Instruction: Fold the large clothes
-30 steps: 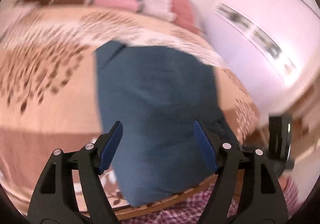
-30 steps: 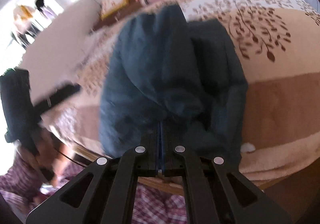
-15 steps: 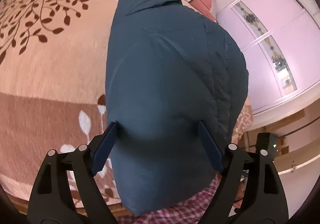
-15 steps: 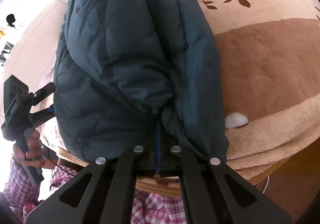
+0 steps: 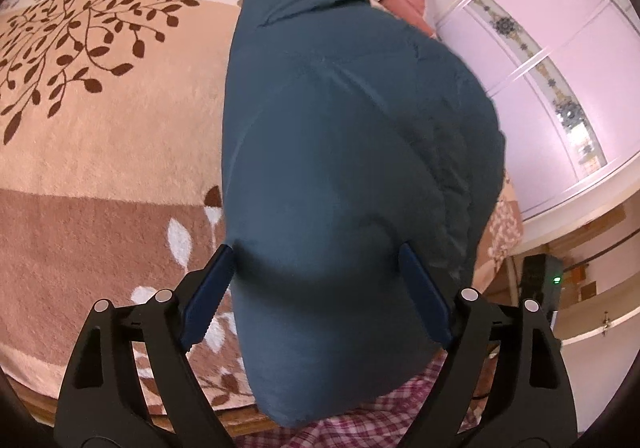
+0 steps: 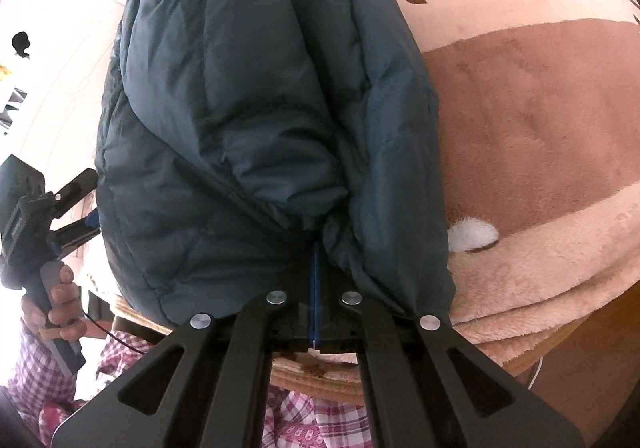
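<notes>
- Right wrist view shows your right hand-held gripper with its jaws pressed together on a bunched edge of the dark blue quilted jacket, which lies partly folded at the near edge of the bed.
- Left wrist view shows your left hand-held gripper spread wide, a finger at each side of the jacket; whether the pads touch the cloth, I cannot tell.
- Expect the jacket to be soft, puffy and light for its bulk. The padding likely springs back, so folds may not stay flat unless you press them.
- Its shell looks smooth and may slip; pinch deep, over a seam or hem, not over loose filling.
- Take hold at the corners of the near hem, one corner for each gripper, so the layers travel together.
- The plush blanket should grip the underside, so lift rather than drag.
</notes>
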A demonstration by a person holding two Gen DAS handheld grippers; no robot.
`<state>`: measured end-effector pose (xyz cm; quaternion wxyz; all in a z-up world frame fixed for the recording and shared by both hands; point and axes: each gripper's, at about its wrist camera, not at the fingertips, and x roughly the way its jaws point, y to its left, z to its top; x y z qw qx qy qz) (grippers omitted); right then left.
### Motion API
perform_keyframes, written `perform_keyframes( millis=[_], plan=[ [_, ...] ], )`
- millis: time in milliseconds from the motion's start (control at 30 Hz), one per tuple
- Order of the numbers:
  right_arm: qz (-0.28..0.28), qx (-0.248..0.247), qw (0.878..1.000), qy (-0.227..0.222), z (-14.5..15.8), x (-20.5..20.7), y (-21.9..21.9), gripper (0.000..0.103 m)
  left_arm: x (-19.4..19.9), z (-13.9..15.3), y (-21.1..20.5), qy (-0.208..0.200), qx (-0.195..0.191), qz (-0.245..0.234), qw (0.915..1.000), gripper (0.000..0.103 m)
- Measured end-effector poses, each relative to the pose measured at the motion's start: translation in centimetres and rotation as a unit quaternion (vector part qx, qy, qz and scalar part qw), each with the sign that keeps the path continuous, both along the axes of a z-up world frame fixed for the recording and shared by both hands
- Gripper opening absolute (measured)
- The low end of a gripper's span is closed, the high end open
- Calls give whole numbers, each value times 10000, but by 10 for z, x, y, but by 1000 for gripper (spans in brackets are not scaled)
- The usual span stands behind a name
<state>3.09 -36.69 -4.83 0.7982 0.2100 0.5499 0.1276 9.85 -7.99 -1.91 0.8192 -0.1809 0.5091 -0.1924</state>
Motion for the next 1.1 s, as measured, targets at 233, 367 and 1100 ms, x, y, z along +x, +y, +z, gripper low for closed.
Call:
perform_keyframes(
  millis=[233,367,1100],
  plan=[
    [-46,-5,10000,17,1,-1,-1,0,2,-13,-4,-27,160,158,9997,93],
    [-74,-64,9999,30,5,-1,1,0,0,-7,-9,-187,279,70,9994,80],
    [-929,528,9922,-645,71,12,-53,84,-11,10,-21,-716,969,-101,9927,60]
  ],
)
